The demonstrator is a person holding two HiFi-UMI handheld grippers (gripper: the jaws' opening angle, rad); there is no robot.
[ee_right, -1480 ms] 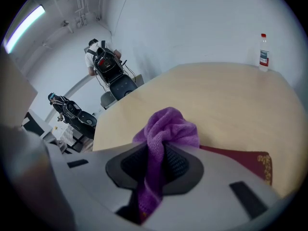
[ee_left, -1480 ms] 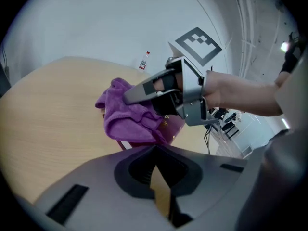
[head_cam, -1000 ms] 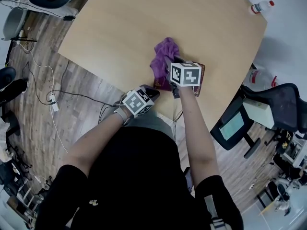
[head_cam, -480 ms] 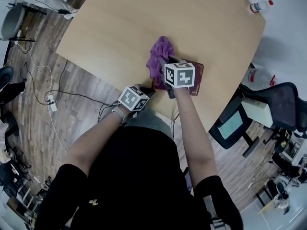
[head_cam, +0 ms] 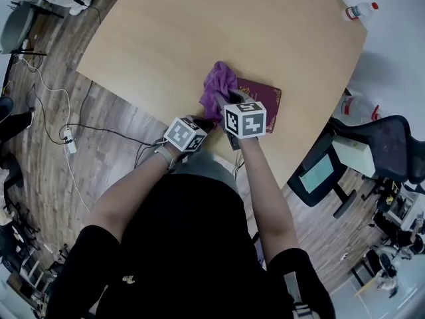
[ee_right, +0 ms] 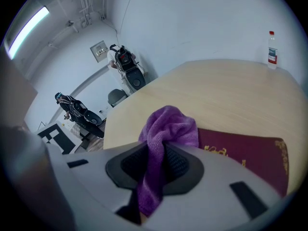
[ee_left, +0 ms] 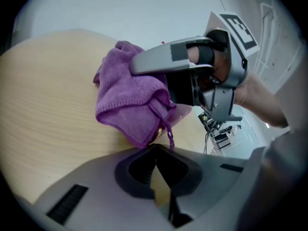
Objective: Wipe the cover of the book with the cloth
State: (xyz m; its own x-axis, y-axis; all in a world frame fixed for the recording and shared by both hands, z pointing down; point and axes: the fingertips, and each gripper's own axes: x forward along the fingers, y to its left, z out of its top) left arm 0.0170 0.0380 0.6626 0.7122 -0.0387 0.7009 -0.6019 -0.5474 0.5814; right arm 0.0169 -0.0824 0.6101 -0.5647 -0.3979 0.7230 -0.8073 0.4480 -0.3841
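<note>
Head view: the pale wooden table [head_cam: 199,32] carries a dark red book [head_cam: 262,98] lying flat close to its near edge. The book's long side seems to run left to right across the person, and its cover faces up. A bunched purple cloth [head_cam: 216,85] rests on the book's left part. The right gripper [ee_right: 155,160] has its jaws clamped on the cloth. The left gripper [ee_left: 155,150] sits just beside the cloth, jaws together with nothing between them. A small bottle [head_cam: 362,8] stands at the far corner.
</note>
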